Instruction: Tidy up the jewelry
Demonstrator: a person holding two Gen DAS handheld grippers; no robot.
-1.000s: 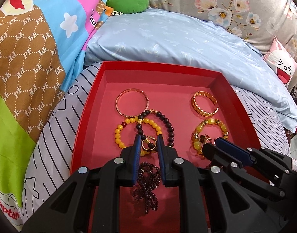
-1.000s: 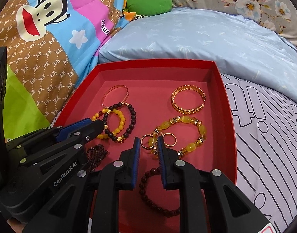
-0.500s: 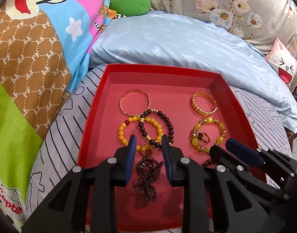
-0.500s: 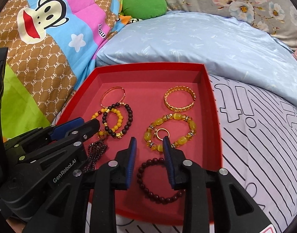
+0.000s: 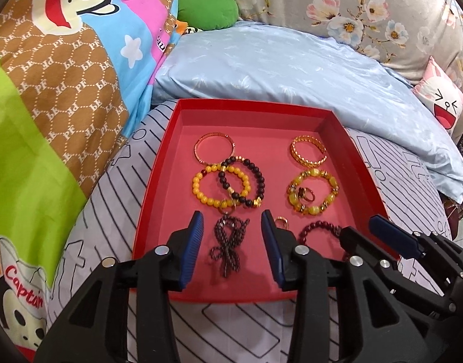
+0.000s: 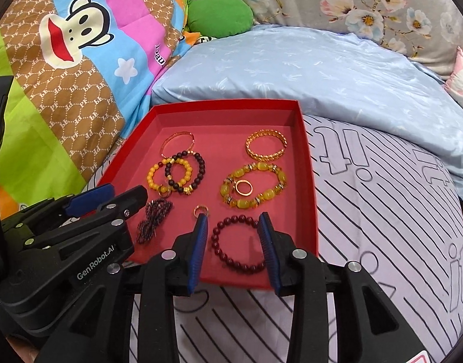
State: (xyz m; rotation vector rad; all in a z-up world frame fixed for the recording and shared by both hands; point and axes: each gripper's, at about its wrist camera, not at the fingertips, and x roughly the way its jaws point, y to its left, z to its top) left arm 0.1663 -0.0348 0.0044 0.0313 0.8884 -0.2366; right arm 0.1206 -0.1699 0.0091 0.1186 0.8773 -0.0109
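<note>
Both hand-held grippers (image 5: 231, 227) (image 6: 231, 227) angled down, jaws opening, empty.

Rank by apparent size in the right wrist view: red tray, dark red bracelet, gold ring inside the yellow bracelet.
1. Red tray
2. Dark red bracelet, though it lies nearest the camera
3. Gold ring

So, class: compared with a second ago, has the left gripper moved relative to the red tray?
Yes. The left gripper, jaws opening and empty, has pulled back toward the red tray's near edge, off the small ring.
</note>
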